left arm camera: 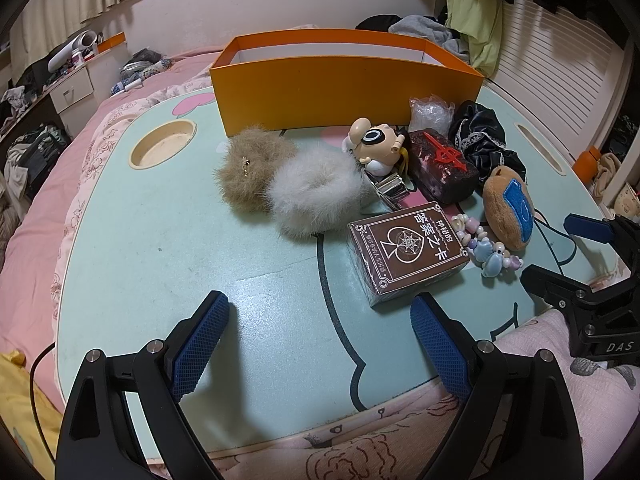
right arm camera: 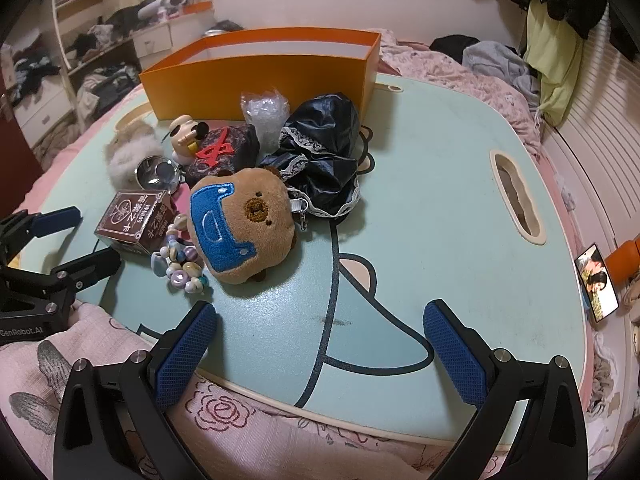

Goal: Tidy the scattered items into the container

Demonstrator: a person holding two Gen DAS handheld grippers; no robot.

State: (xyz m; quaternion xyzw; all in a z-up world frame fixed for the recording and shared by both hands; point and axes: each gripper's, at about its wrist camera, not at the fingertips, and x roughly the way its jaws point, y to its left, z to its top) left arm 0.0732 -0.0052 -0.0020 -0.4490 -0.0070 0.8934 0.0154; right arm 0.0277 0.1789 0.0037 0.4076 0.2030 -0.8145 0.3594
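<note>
An open orange box [left arm camera: 344, 92] stands at the far side of a pale green lap table [left arm camera: 160, 248]; it also shows in the right wrist view [right arm camera: 260, 80]. In front of it lie a tan furry scrunchie [left arm camera: 250, 168], a white one [left arm camera: 316, 196], a cartoon figurine [left arm camera: 376, 144], a dark red block [left arm camera: 442, 172], black satin cloth [right arm camera: 320, 152], a brown card box [left arm camera: 408, 252], a bead bracelet [right arm camera: 182, 264] and a bear plush [right arm camera: 244, 224]. My left gripper [left arm camera: 320, 344] is open and empty near the table's front edge. My right gripper [right arm camera: 320, 348] is open and empty, just short of the plush.
The table rests on a pink bed. It has a round cup recess [left arm camera: 164, 148] at the left and a slot handle [right arm camera: 518, 204] at the right. A phone [right arm camera: 598, 280] leans at the far right. Clothes lie heaped behind the box.
</note>
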